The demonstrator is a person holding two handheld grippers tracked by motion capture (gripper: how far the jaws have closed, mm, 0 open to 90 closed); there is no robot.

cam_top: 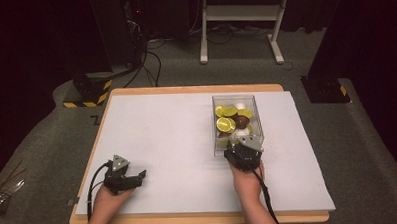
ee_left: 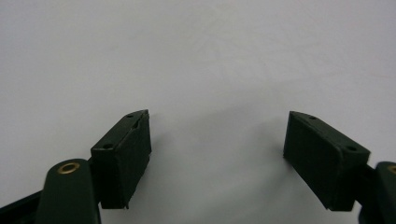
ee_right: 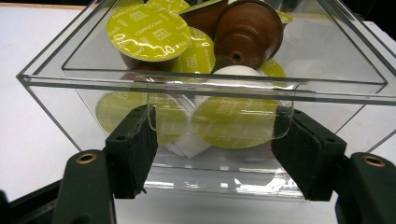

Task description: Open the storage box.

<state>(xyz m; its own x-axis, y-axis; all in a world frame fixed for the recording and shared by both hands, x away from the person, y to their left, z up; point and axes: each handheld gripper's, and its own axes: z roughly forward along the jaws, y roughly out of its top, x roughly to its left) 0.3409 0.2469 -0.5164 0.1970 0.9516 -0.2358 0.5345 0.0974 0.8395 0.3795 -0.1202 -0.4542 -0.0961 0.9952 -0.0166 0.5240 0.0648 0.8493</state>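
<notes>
**Right gripper lines up on the box's clear tab, nothing moved yet**

The clear box (cam_top: 237,123) stands on the white table (cam_top: 162,143), toward the far right side. It is full of coffee pods (ee_right: 148,32), most with yellow-green lids and a few brown or white ones. All the pods I can see lie inside the box; none are out on the table.

The right gripper (ee_right: 212,144) is up against the near wall of the box. Its jaws stand wide apart, one on each side of a small clear tab (ee_right: 219,114) that hangs from the near edge of the box. The pads sit just beside the tab's ends, and I cannot tell if they press on it yet.

The left gripper (cam_top: 124,177) rests on the table well away from the box, near the front left. Its jaws are wide open and hold nothing.

So I think the job is just starting. The grab on the tab comes first, then pulling or opening the box.
</notes>
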